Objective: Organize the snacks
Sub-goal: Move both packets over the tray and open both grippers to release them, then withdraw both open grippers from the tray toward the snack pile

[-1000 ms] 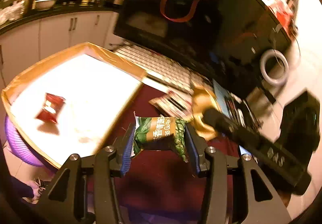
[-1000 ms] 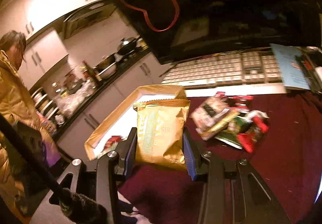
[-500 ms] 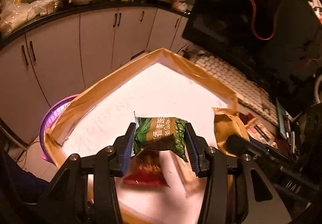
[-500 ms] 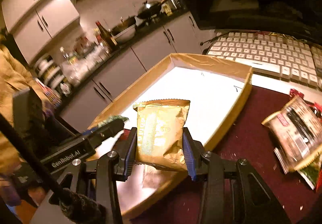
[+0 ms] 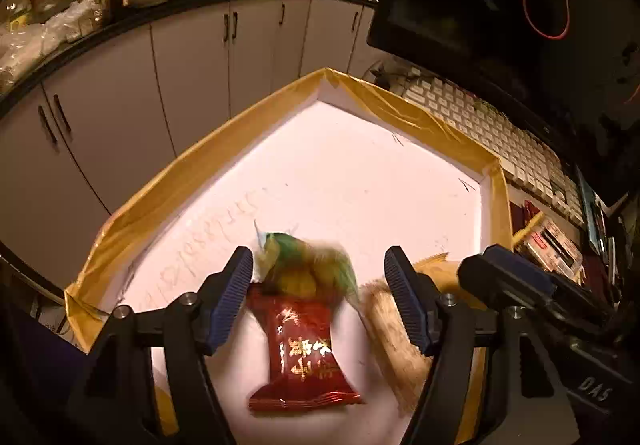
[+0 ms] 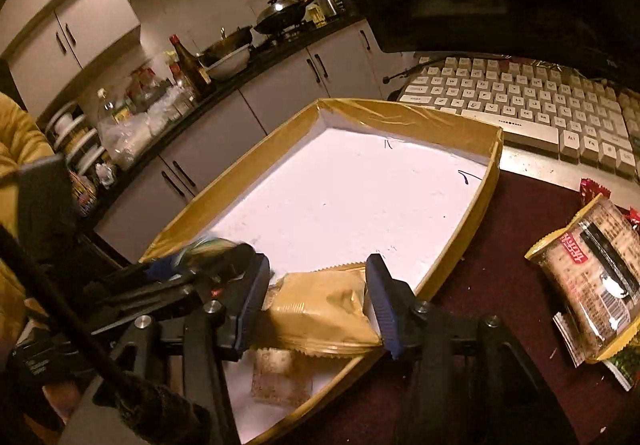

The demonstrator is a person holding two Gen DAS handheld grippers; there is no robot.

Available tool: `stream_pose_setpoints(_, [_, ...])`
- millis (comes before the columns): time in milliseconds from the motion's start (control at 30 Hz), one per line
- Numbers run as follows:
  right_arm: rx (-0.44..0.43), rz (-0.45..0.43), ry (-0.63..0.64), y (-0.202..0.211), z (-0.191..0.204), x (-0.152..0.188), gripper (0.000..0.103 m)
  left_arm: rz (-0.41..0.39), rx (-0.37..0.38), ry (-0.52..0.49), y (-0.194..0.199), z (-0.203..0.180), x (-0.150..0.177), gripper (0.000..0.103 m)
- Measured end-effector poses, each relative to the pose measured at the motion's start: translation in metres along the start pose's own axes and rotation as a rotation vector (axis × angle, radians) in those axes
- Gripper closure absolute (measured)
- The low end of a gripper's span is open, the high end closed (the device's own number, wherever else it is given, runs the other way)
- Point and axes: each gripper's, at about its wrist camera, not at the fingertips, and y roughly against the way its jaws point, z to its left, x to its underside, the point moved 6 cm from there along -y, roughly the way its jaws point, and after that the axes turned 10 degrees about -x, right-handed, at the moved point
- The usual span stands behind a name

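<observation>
A shallow white tray with gold-taped walls (image 5: pixel 192 181) (image 6: pixel 476 201) lies on the table. My left gripper (image 5: pixel 320 285) is open over its near end; a blurred green snack packet (image 5: pixel 308 265) is loose between the jaws, above a red packet (image 5: pixel 304 349) on the tray floor. My right gripper (image 6: pixel 316 297) is open too, with a gold snack bag (image 6: pixel 320 313) loose between its jaws over the tray's near corner. A pale packet (image 6: pixel 280 377) lies under it. The right gripper's finger (image 5: pixel 504 277) shows at the right of the left wrist view.
A white keyboard (image 6: pixel 520 101) and a dark monitor (image 5: pixel 500 5) stand behind the tray. Several snack packets (image 6: pixel 592 277) lie on the dark red cloth (image 6: pixel 500 325) to the right. Kitchen cabinets (image 5: pixel 192 57) with pots and bottles are beyond the table edge.
Both grippers have opened over the tray. The green packet is dropping from the left jaws and the gold bag has slipped down from the right jaws.
</observation>
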Motion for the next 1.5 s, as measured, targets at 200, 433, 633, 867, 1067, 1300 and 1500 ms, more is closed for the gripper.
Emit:
stream_pose_setpoints(200, [-0.073,-0.081,-0.027,0.059,-0.004,0.009,0.043,-0.123,0.033,0.033,0.053,-0.015,0.006,0.024])
stream_pose_setpoints(433, [0.002,-0.133,-0.065,0.138,-0.047,0.033,0.041,-0.173,0.158,-0.042,0.103,-0.093,0.035,0.022])
stream_pose_setpoints(633, [0.048,-0.154,-0.195,0.18,-0.098,0.05,0.04,-0.151,0.237,-0.174,0.121,-0.161,0.052,0.022])
stream_pose_setpoints(867, [0.086,-0.167,-0.243,0.183,-0.126,0.064,0.04,-0.098,0.253,-0.187,0.107,-0.177,0.064,0.022])
stream_pose_setpoints(1067, [0.08,-0.17,-0.223,0.18,-0.128,0.072,0.04,-0.086,0.244,-0.153,0.101,-0.176,0.066,0.022])
stream_pose_setpoints(1300, [0.071,-0.171,-0.245,0.18,-0.134,0.075,0.04,-0.074,0.241,-0.138,0.102,-0.174,0.07,0.022])
stream_pose_setpoints(1500, [0.03,-0.188,-0.262,0.183,-0.135,0.075,0.04,-0.08,0.242,-0.143,0.108,-0.178,0.071,0.022])
